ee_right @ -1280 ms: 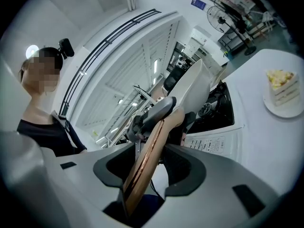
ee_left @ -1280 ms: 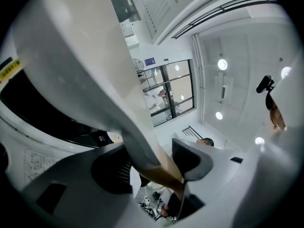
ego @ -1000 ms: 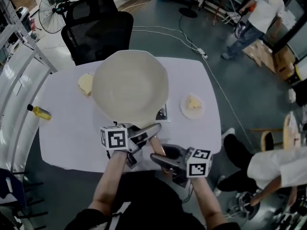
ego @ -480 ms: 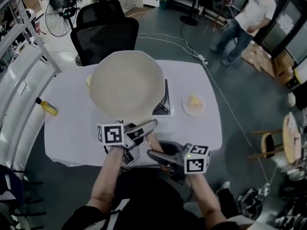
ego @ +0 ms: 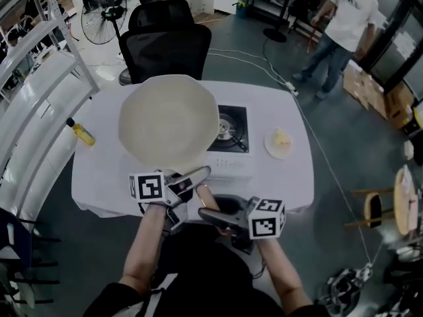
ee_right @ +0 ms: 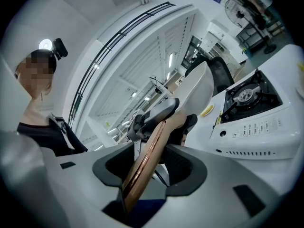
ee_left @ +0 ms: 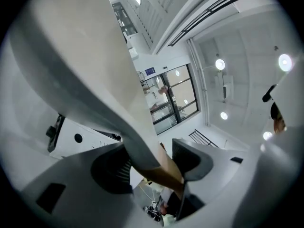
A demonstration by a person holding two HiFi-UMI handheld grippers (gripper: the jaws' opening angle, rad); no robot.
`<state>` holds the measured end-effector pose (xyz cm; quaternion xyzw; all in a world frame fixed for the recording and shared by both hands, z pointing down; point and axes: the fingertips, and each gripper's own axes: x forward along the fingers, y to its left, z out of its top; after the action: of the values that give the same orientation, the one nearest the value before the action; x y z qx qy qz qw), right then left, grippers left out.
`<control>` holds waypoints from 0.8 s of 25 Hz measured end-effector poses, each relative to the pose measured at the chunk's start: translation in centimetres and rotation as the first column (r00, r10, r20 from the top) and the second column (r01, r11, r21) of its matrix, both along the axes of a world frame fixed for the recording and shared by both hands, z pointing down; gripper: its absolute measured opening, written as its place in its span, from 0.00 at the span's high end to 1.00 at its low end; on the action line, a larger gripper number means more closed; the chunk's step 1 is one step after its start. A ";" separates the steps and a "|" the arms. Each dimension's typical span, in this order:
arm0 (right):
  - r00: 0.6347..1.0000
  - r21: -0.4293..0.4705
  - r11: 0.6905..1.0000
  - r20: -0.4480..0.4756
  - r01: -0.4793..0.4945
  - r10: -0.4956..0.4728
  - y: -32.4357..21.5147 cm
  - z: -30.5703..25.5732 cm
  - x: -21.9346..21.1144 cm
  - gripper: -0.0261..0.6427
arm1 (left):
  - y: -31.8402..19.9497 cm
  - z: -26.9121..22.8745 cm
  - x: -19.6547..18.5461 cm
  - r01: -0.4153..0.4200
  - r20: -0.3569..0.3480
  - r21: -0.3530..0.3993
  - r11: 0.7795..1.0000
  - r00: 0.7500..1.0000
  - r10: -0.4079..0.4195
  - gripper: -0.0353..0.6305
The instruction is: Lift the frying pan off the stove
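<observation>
The cream frying pan (ego: 168, 121) hangs in the air left of the white single-burner stove (ego: 228, 127), whose black burner lies bare. Its wooden handle (ego: 206, 197) runs back toward me. My left gripper (ego: 197, 180) is shut on the handle close to the pan. My right gripper (ego: 208, 216) is shut on the handle's rear end. In the left gripper view the pan's underside (ee_left: 80, 65) fills the upper left and the handle (ee_left: 159, 167) sits between the jaws. The right gripper view has the handle (ee_right: 147, 160) between its jaws, the left gripper (ee_right: 156, 115) ahead and the stove (ee_right: 247, 99) at right.
The stove stands on a white table (ego: 99, 177). A yellow bottle (ego: 80, 132) lies at the table's left edge, and a plate with food (ego: 280, 141) sits right of the stove. Black chairs (ego: 165, 41) stand behind the table, metal shelving (ego: 33, 91) at left, a person (ego: 334, 25) far back.
The pan has shifted left off the stove, and the burner that it covered now shows. Both grippers keep their hold on the handle.
</observation>
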<state>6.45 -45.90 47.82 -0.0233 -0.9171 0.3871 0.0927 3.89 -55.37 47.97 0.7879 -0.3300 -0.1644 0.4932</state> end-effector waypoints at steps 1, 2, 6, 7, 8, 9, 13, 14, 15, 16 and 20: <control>1.000 0.004 1.000 -0.003 0.015 -0.015 0.3 0.1 -0.5 0.67 | 0.3 0.0 -0.6 0.011 -0.003 0.001 1.000 1.000 -0.011 0.57; 0.999 0.008 0.999 -0.008 0.031 -0.031 0.6 0.2 -0.9 0.67 | 0.7 0.2 -1.2 0.026 0.001 -0.002 1.000 1.000 -0.026 0.57; 0.996 0.013 0.996 -0.016 0.087 -0.087 1.7 0.6 -2.6 0.67 | 1.7 0.3 -3.0 0.067 -0.014 0.016 0.998 0.998 -0.067 0.57; 0.995 0.010 0.995 -0.014 0.099 -0.099 2.0 0.7 -3.1 0.67 | 2.0 0.3 -3.5 0.076 -0.020 0.022 0.997 0.997 -0.076 0.57; 0.994 0.008 0.994 -0.013 0.112 -0.112 2.2 0.7 -3.7 0.67 | 2.2 0.4 -4.2 0.089 -0.018 0.022 0.996 0.996 -0.088 0.57; 0.992 0.009 0.992 -0.015 0.127 -0.127 2.4 0.8 -4.2 0.67 | 2.5 0.6 -4.9 0.103 -0.010 0.016 0.995 0.995 -0.103 0.57; 0.983 0.004 0.983 -0.024 0.185 -0.184 3.1 1.3 -6.1 0.67 | 3.4 1.2 -7.4 0.155 -0.012 0.006 0.988 0.988 -0.155 0.57; 0.981 0.004 0.981 -0.024 0.193 -0.193 3.1 1.4 -6.6 0.67 | 3.6 1.3 -8.0 0.169 -0.014 0.006 0.986 0.985 -0.169 0.57; 0.979 0.004 0.980 -0.024 0.200 -0.200 3.2 1.5 -7.1 0.67 | 3.7 1.5 -8.7 0.187 -0.006 -0.001 0.982 0.982 -0.187 0.57; 0.978 0.004 0.978 -0.025 0.208 -0.207 3.3 1.5 -7.5 0.67 | 3.9 1.7 -9.4 0.203 -0.002 -0.005 0.979 0.979 -0.203 0.57; 0.971 -0.006 0.972 -0.029 0.236 -0.236 3.6 1.3 -8.3 0.67 | 4.1 1.2 -10.1 0.220 -0.021 0.007 0.976 0.975 -0.219 0.56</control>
<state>-1.80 -42.29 49.16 -0.1267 -0.9057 0.3750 0.1516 -6.16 -51.24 49.19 0.7473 -0.4094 -0.2271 0.4716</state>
